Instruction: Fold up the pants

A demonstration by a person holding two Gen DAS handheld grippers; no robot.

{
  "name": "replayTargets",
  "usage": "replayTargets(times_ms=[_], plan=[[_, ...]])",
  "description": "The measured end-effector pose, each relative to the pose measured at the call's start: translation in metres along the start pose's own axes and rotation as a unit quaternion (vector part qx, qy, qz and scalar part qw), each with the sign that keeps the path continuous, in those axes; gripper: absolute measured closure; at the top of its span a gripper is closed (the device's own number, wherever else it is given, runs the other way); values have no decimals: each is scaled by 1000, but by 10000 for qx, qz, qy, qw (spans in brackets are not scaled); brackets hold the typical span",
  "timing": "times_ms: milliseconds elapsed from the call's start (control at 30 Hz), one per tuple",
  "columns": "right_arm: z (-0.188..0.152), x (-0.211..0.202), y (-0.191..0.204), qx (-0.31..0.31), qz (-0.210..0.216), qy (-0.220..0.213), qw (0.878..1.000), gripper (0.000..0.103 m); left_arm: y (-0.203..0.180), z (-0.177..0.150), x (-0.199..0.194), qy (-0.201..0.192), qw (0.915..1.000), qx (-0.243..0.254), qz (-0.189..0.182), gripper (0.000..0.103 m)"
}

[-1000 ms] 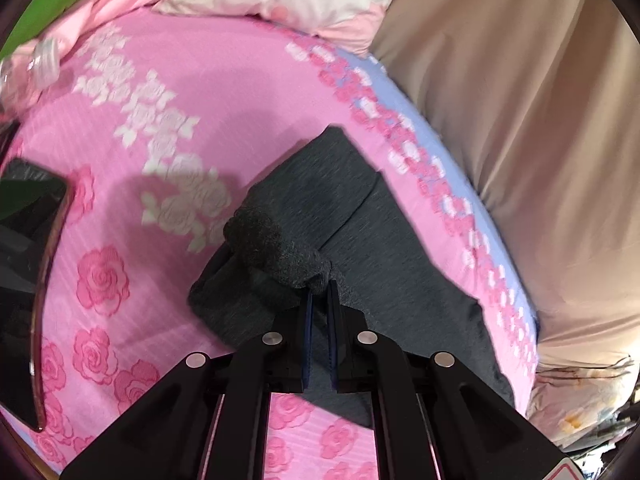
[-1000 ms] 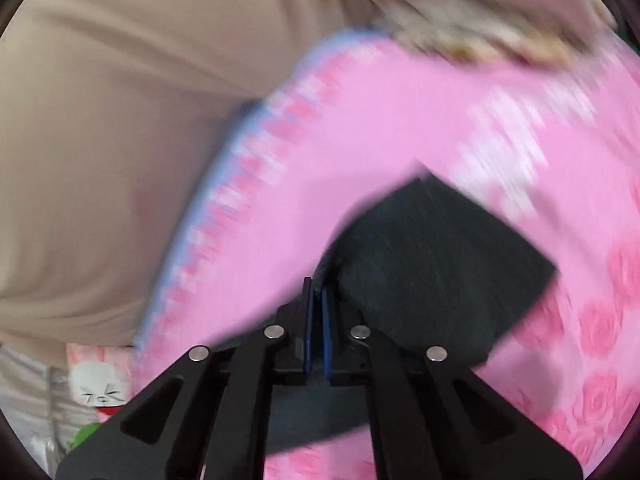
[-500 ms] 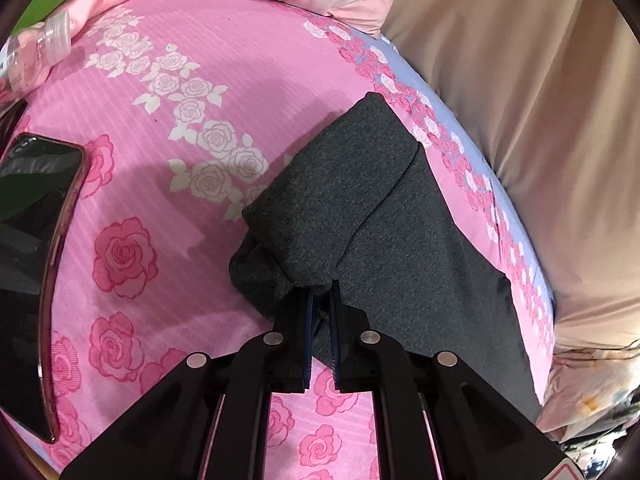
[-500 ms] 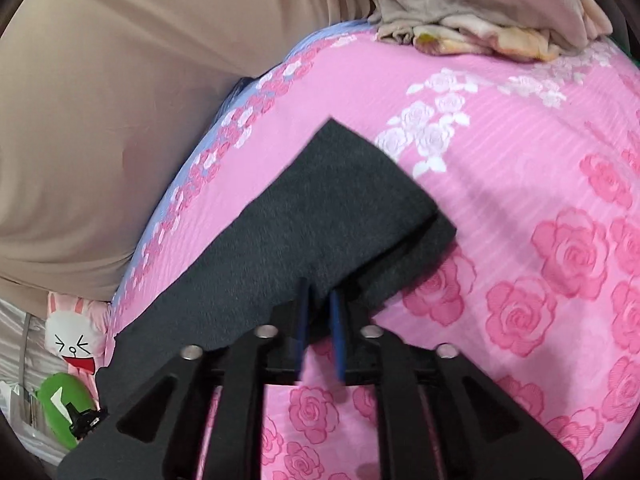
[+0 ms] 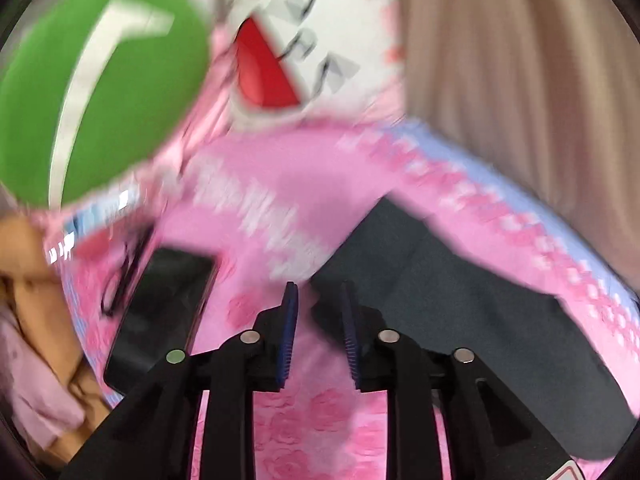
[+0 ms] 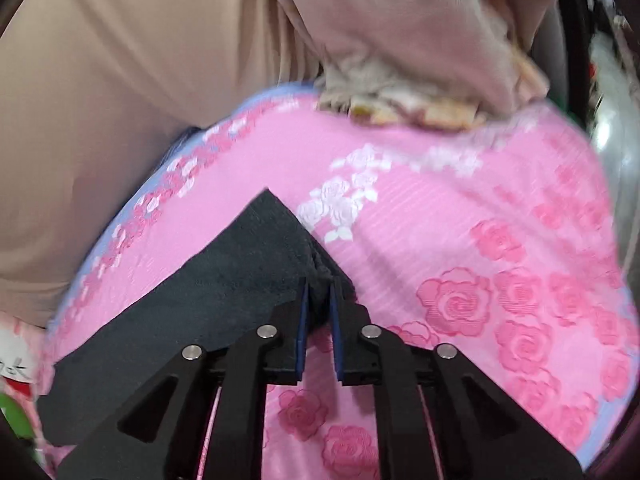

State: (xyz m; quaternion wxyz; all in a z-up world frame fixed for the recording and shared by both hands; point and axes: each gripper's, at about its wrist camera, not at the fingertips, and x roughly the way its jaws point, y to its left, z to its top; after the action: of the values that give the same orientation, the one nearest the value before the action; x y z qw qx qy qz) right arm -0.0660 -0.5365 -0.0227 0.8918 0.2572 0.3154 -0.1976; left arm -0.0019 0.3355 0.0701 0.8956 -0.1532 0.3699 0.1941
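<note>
Pants (image 6: 224, 276) were dark charcoal grey. Bedsheet (image 6: 460, 208) was pink with darker pink and white roses, pale blue border. Gripper pads (image 6: 301, 328) were blue on black frames. Cushion (image 5: 120, 80) was green with white mark. Phone (image 5: 160, 308) was black.

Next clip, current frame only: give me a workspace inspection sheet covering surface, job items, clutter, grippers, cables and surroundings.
Surface: pink rose-print bedsheet with a blue border.
Job's things: dark grey pants lying flat on the sheet, folded corner toward the right gripper.
Clutter: black phone on the sheet; cartoon-face pillow; green cushion; crumpled beige cloth.
Grippers: left gripper jaws apart, empty; right gripper jaws slightly apart around the pants' edge.
Cables: nothing seen.
Surroundings: beige fabric along the bed edge.
</note>
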Motion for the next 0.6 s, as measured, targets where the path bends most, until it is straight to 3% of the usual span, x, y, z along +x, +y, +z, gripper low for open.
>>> replayTargets(times_ms=[67, 133, 200, 267, 300, 333, 400, 433, 500, 600], plan=[[0, -13, 39, -370, 315, -193, 9986, 93, -28, 8, -17, -242, 9991, 197, -278, 73], [-1, -16, 72, -498, 1026, -31, 9935, 93, -66, 11, -16, -171, 9964, 475, -687, 47], [-8, -8, 109, -746, 1492, 220, 9857, 93, -100, 7, 5, 78, 9931, 686, -947, 45], [-20, 7, 140, -1125, 1543, 426, 9807, 93, -120, 0, 38, 324, 9934, 869, -670, 45], [-26, 14, 150, -1260, 1520, 516, 9789, 93, -121, -8, 64, 533, 9942, 848, -393, 50], [-30, 18, 154, -1346, 1468, 568, 9783, 93, -117, -13, 84, 755, 9938, 776, -242, 62], [-30, 18, 140, -1271, 1251, 525, 9826, 92, -98, -30, 117, 1186, 9911, 582, -146, 74], [-27, 17, 128, -1147, 1135, 483, 9857, 89, -96, -33, 108, 881, 9937, 671, -169, 70], [-15, 6, 83, -761, 569, 241, 9952, 63, -92, -41, 89, 706, 9936, 880, 60, 70], [-2, -8, 31, -419, -94, -48, 9991, 60, -100, -47, 58, 358, 9945, 974, -158, 67]])
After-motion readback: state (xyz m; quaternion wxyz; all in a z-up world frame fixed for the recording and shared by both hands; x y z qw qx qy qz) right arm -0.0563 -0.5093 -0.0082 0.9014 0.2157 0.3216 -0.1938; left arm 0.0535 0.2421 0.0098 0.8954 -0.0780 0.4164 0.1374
